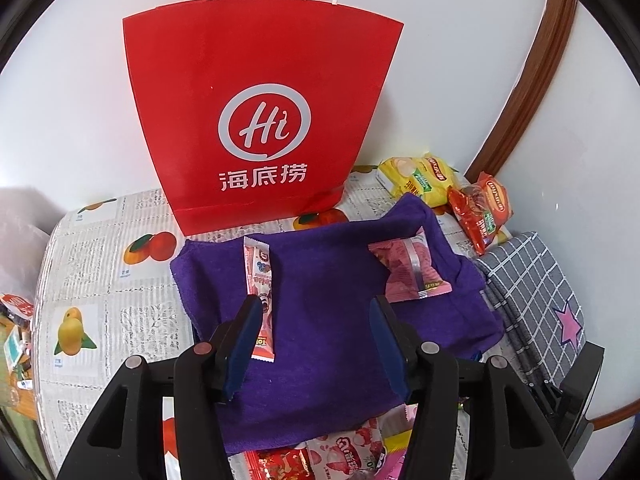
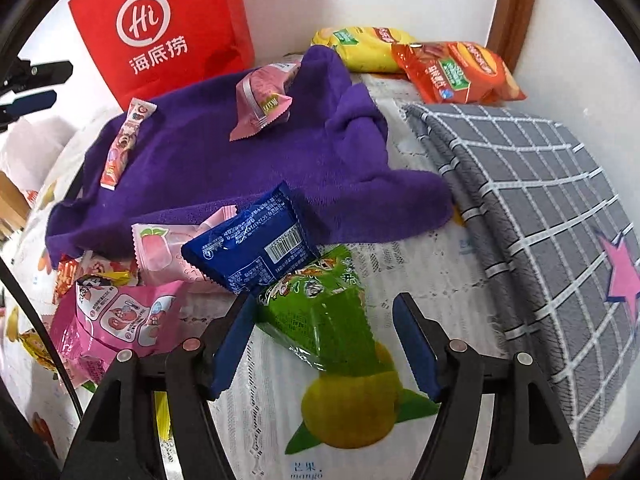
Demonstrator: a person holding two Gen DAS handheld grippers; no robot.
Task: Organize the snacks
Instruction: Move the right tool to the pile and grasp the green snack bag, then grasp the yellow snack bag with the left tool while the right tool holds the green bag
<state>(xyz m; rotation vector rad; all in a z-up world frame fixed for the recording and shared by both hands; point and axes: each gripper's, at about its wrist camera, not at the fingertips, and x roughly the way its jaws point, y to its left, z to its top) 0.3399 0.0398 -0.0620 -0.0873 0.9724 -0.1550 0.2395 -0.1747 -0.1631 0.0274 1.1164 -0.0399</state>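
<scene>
Right gripper (image 2: 324, 344) is hovering spread wide around the green snack packet (image 2: 320, 316), lining up a grab; next, closing squarely. Left gripper (image 1: 316, 344) is waiting released over the purple towel (image 1: 320, 280).

Table (image 2: 420, 276) under a fruit-printed cover. Purple towel (image 2: 248, 168) spread at its middle. Behind the towel, upright red paper bag (image 1: 260, 120). Right of the towel, folded grey checked cloth (image 2: 532, 216); beyond that, yellow (image 2: 368, 50) and orange (image 2: 460, 72) snack bags. In front, green packet (image 2: 324, 320) and pink packet (image 2: 120, 320).
</scene>
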